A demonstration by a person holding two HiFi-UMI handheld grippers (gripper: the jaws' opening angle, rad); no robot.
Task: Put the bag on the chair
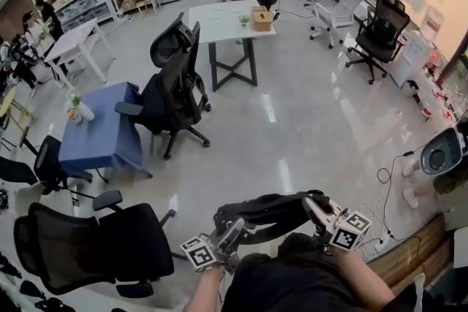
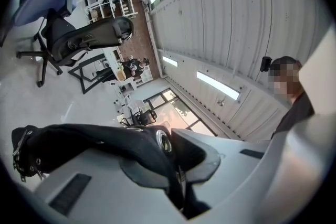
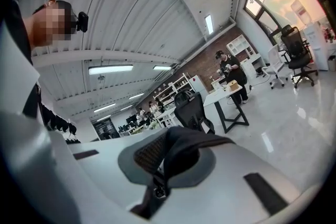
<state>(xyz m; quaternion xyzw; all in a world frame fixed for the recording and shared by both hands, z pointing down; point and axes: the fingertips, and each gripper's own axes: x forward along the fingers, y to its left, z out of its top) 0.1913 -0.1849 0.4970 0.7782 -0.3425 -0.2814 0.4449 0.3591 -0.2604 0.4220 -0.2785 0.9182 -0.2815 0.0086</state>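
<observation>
step: carry phase; the bag [image 1: 267, 210] is in the air and not yet on any chair
bag: black, slung between both grippers at 6 o'clock of the head view, close in front of the person, clear of the floor
left gripper [image 1: 230, 234]: jaws pinched on the bag's edge next to a metal eyelet [image 2: 163, 140], fabric running between the pads
right gripper [image 1: 318, 212]: jaws clamped on a webbing strap [image 3: 157, 152] of the bag
pose: both forearms low and reaching forward; left gripper at 7 o'clock, right at 5 o'clock, left slightly lower, jaws pointing away from the body
target: likely the nearest black mesh chair [image 1: 131, 241], at 8 o'clock from the bag, seat bare with its front toward the bag; a second black chair [image 1: 172, 88] stands well off at 11 o'clock, beside a blue table [image 1: 99, 131]
next: my read is to swing both grippers toward 8 o'clock, get the bag over the seat between the armrests, lower until it rests, then release both
risk: chair is on castors, so a nudge could roll it
</observation>
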